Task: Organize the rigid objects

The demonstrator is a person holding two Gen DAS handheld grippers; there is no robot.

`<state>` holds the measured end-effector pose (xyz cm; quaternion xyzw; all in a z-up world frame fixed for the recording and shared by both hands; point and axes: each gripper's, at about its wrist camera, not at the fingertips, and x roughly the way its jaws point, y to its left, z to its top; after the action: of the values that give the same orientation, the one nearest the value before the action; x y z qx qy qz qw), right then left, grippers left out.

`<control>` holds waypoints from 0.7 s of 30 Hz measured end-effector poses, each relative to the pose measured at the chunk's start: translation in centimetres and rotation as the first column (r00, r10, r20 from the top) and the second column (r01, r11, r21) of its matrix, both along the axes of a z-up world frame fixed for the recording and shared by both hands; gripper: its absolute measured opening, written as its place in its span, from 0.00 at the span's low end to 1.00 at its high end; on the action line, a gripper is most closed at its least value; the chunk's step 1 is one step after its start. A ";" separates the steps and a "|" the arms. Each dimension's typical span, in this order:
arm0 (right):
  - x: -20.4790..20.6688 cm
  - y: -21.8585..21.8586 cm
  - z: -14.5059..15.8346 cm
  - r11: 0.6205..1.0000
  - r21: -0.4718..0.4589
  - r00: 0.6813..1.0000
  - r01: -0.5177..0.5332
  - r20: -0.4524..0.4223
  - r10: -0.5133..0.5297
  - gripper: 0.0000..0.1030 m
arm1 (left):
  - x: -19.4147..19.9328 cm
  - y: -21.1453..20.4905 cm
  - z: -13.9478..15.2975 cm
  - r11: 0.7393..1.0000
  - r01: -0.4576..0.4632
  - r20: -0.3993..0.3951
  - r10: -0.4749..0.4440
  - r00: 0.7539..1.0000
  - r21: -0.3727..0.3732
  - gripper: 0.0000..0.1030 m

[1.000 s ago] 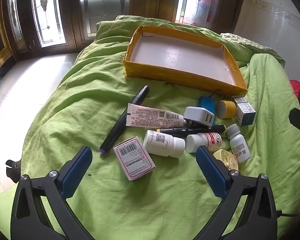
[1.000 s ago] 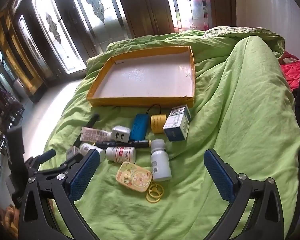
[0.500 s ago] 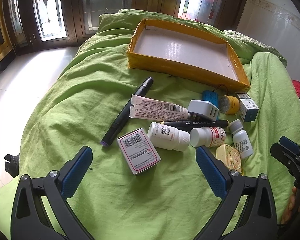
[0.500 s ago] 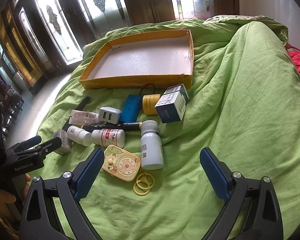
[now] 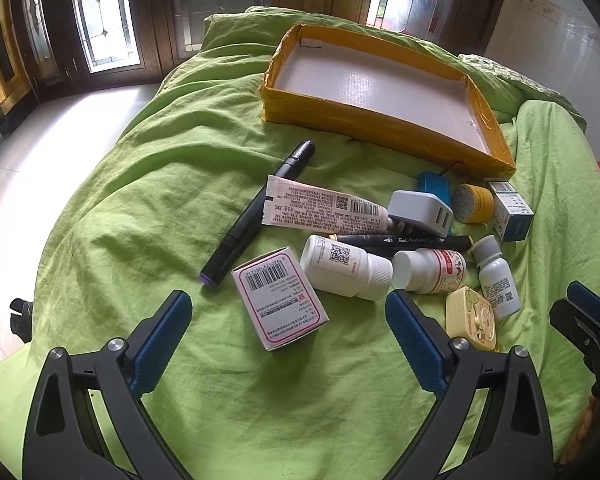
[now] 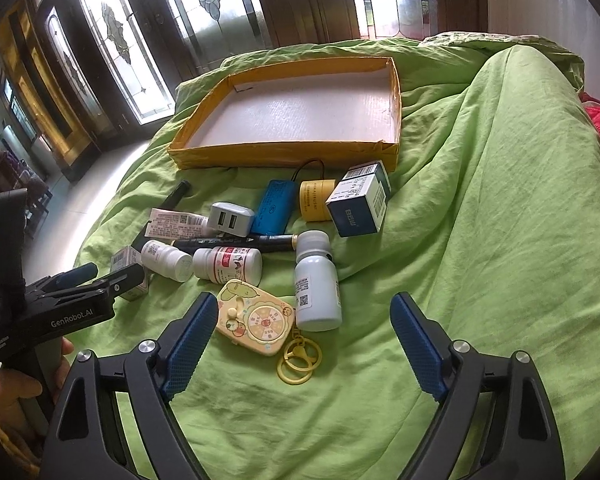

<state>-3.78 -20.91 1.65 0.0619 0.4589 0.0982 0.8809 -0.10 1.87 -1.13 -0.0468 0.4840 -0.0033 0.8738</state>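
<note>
Green bedsheet (image 5: 140,208) covers the bed, yellow tray (image 5: 364,120) sits at the far side, nothing inside it, white floor showing. All other items lie in a cluster on the sheet on the near side of the tray. Nearest the tray's front wall: blue battery pack (image 6: 274,206) with a thin black wire, yellow round jar (image 6: 315,200) on its side, blue-white carton (image 6: 358,210) off the tray's right front corner. Next row toward the camera from the tray: black pen (image 5: 256,212) lying diagonal off the tray's left front corner, white tube (image 5: 324,210) overlapping it, white USB charger (image 5: 420,212) touching the tube's cap end. Further from the tray: black marker (image 5: 404,242) lying crosswise, pink-bordered box (image 5: 280,300) with barcode up, white bottle (image 5: 346,266) on its side, red-label bottle (image 5: 430,270) on its side touching it, small white bottle (image 6: 316,282) lying with cap toward the tray. Farthest from the tray: yellow cartoon case (image 6: 256,316) with yellow rings (image 6: 298,360) attached. Left gripper (image 5: 288,344) hovers over the sheet on the near side of the cluster, jaws spread wide, pink-bordered box sits just ahead between the blue pads, no contact, nothing gripped. Right gripper (image 6: 304,348) hovers low, jaws closing, yellow cartoon case and rings lie between the pads, left pad just beside the case edge, can't tell if touching, nothing clamped. Person's hand (image 6: 4,392) holds the left gripper's handle, seen at the right wrist view's left edge.
</note>
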 end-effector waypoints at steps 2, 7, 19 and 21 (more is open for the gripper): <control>0.0 0.0 0.0 1.000 0.000 1.000 0.003 0.004 -0.003 0.82 | 0.0 0.0 0.0 1.000 0.003 0.003 -0.003 1.000 0.000 0.95; 0.0 -0.1 0.0 1.000 -0.001 1.000 0.005 0.004 -0.005 0.82 | 0.0 0.0 0.1 1.000 0.003 0.006 -0.003 1.000 -0.001 0.94; 0.0 0.0 -0.2 1.000 -0.004 1.000 0.003 0.000 -0.003 0.82 | 0.0 0.0 -0.1 1.000 0.000 -0.001 0.000 1.000 -0.011 0.81; 0.0 0.0 -0.2 1.000 -0.005 1.000 0.002 0.000 -0.002 0.82 | 0.0 0.0 0.0 1.000 0.000 0.001 0.000 1.000 -0.013 0.81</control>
<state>-3.78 -20.89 1.40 0.0604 0.4591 0.0961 0.8811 -0.06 1.90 -1.17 -0.0526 0.4835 -0.0067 0.8737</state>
